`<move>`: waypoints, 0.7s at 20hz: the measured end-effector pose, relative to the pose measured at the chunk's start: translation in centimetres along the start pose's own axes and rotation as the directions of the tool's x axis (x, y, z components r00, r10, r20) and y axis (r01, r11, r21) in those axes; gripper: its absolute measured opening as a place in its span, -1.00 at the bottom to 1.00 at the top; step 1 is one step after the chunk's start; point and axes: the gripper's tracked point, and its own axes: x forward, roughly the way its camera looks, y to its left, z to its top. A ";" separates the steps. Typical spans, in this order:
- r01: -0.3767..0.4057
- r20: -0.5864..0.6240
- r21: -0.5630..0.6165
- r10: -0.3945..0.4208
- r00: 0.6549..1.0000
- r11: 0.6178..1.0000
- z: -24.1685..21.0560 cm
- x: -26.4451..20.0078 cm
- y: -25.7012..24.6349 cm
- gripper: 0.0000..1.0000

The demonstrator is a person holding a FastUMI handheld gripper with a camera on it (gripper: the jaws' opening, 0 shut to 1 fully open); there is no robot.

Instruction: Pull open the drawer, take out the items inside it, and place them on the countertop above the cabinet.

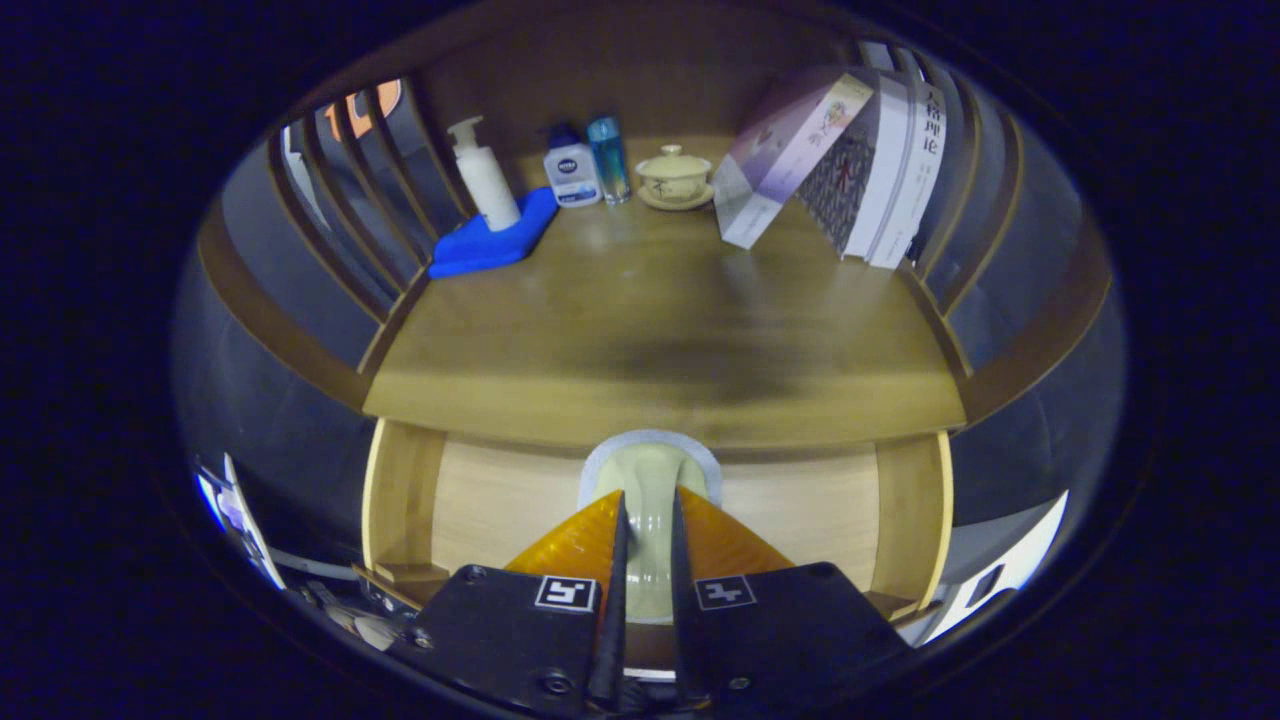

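My gripper is shut on a pale green glazed cup with a grey-white rim, pinched between both fingers. The cup hangs over the open drawer, whose light wooden bottom shows on either side of the fingers. Just beyond the cup runs the front edge of the wooden countertop. The lower part of the cup is hidden behind the fingers.
At the back of the countertop stand a white pump bottle on a blue cloth, a small white bottle, a blue bottle and a lidded tea bowl. Books lean at the right. Slatted sides flank the countertop.
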 end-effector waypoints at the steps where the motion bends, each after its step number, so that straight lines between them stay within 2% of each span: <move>1: 0.015 0.017 0.003 -0.015 1.000 1.000 1.1 0.0 -0.3 -0.54; 7: -0.007 0.020 0.030 0.006 1.000 1.000 5.7 1.8 1.0 -0.54; 14: 0.024 0.043 0.026 -0.025 0.999 0.999 10.8 5.1 1.4 -0.55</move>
